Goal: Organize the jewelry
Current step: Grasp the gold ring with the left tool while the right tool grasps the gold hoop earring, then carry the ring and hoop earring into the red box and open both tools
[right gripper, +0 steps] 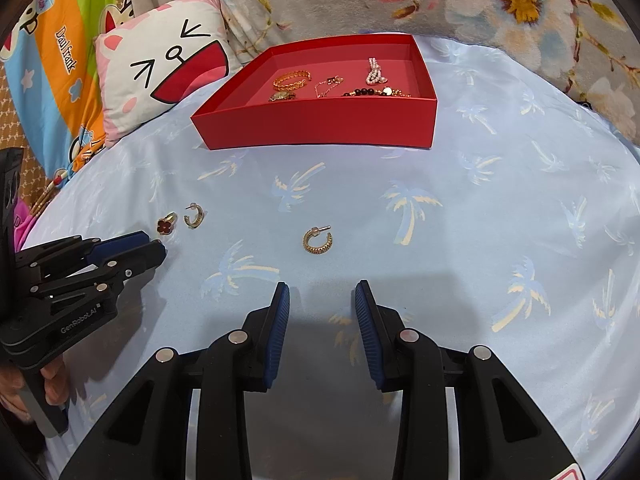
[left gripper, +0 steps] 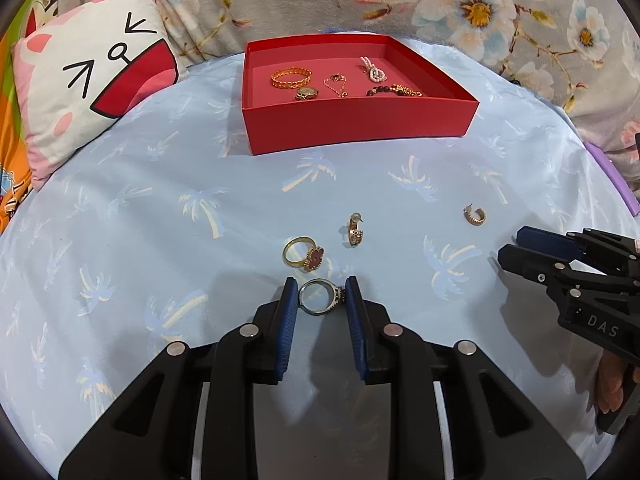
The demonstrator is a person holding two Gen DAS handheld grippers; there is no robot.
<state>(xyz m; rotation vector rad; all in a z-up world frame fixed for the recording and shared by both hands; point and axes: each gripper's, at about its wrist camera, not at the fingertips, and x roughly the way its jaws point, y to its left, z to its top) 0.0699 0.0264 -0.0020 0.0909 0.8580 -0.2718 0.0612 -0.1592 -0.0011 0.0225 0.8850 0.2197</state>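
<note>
My left gripper (left gripper: 322, 292) is shut on a silver ring (left gripper: 339, 295) that lies on the pale blue palm-print sheet, with a blue pad against each side of it. Just beyond lie a gold ring with a red clover (left gripper: 314, 258) and a gold earring (left gripper: 355, 232). Farther right is a gold hoop earring (left gripper: 475, 216). In the right wrist view that hoop earring (right gripper: 317, 242) lies a little ahead of my right gripper (right gripper: 322, 296), which stands open with nothing between its pads. At the back sits the red box (left gripper: 360, 124), holding several pieces of jewelry.
A cat-face pillow (left gripper: 92, 80) leans at the back left, and a floral blanket (left gripper: 480, 8) runs along the back. In the box I see a gold bangle (left gripper: 291, 78), a small watch (left gripper: 307, 93), a fine chain, a pearl piece and a beaded bracelet. A person's fingers hold each gripper's handle.
</note>
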